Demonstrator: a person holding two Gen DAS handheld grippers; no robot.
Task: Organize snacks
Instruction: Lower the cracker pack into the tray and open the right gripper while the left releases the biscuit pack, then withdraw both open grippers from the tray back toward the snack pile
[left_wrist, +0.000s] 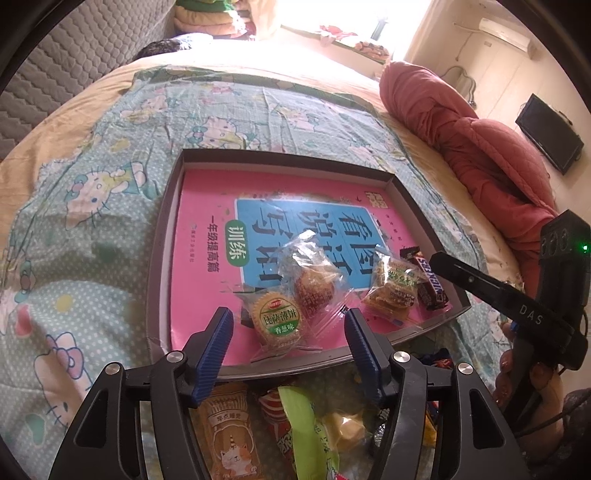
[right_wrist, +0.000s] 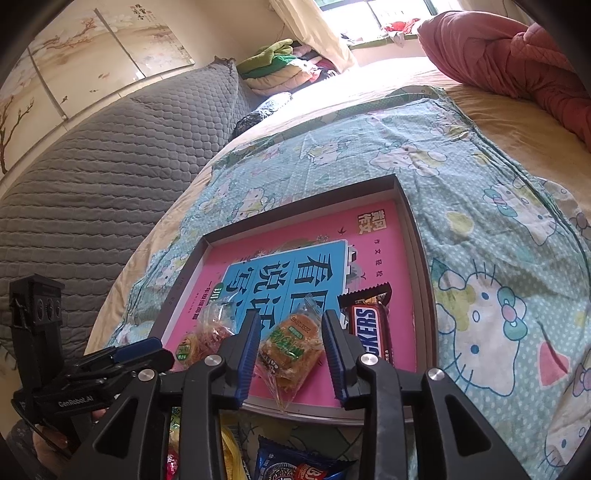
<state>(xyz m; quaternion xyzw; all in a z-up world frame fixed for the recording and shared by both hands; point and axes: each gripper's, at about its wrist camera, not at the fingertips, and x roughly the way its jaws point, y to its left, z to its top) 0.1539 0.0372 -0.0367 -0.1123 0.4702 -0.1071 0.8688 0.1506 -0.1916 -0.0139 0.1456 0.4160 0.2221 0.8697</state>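
Two handheld black plastic grippers, each with a pair of arms pierced by triangular cut-outs and pinned with round silver screw heads. Left gripper tipped with ribbed blue rubber pads; right gripper fitted with the same ribbed blue pads. Seen from the side, slim black bodies marked in white: "DAS" on the right one, "GenRobot.AI" on the left one. Boxy black module above each, with three round openings; a small green light glowing on the right one. Thin black cable trailing near the right hand. Left hand bare, no sleeve visible.
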